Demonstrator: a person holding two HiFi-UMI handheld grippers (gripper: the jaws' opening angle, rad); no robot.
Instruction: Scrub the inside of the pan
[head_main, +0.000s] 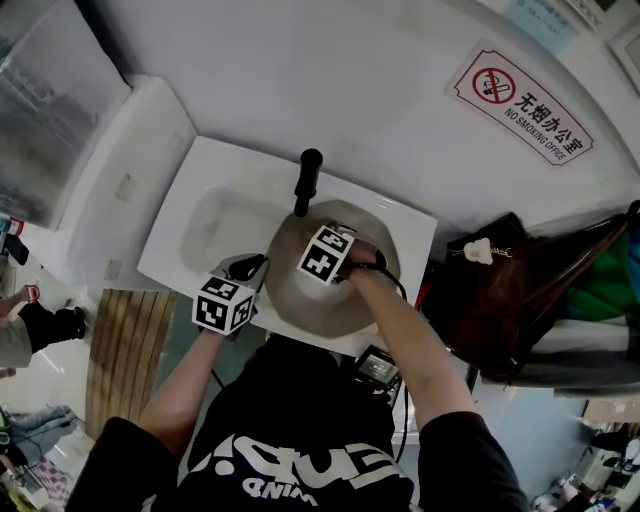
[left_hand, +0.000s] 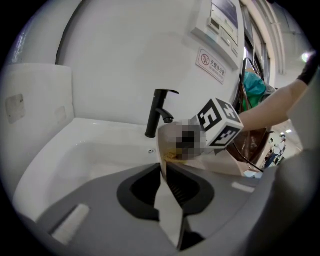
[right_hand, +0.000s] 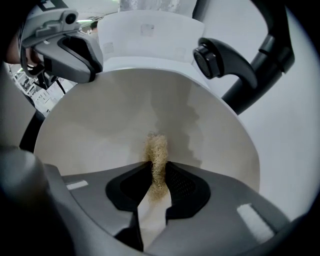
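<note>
Forearms of the person in the black printed T-shirt (head_main: 300, 460) extend over the front edge of a white rectangular ceramic sink (head_main: 190, 180), one gripper in each hand.

Left gripper (left_hand: 167, 173): jaws drawn narrow, clamped on the thin rim of the cream-coloured round pan (head_main: 300, 300). The rim passes upright between the two black pads (confirmed in the left gripper view). Its marker cube (head_main: 225, 303) sits at the pan's left edge in the head view.

Right gripper (right_hand: 158, 172): jaws narrow, gripping a tan, bristly scrub pad (right_hand: 157, 155). The pad's free end touches the pale inner wall of the pan. This gripper is inside the pan, its marker cube (head_main: 327, 253) over the pan's centre.

Pan location: in the sink's basin, toward its right end and front edge, directly before the black faucet (head_main: 307, 180). Whether the pan rests on the basin floor cannot be determined. The interior shows a darker, irregular patch on the side nearer the faucet.

Beyond the sink: white wall carrying a red-bordered no-smoking sign (head_main: 520, 105) at upper right. A brown bag (head_main: 500, 290) is to the sink's right, and a wooden slatted mat (head_main: 125, 350) lies on the floor to its left.
</note>
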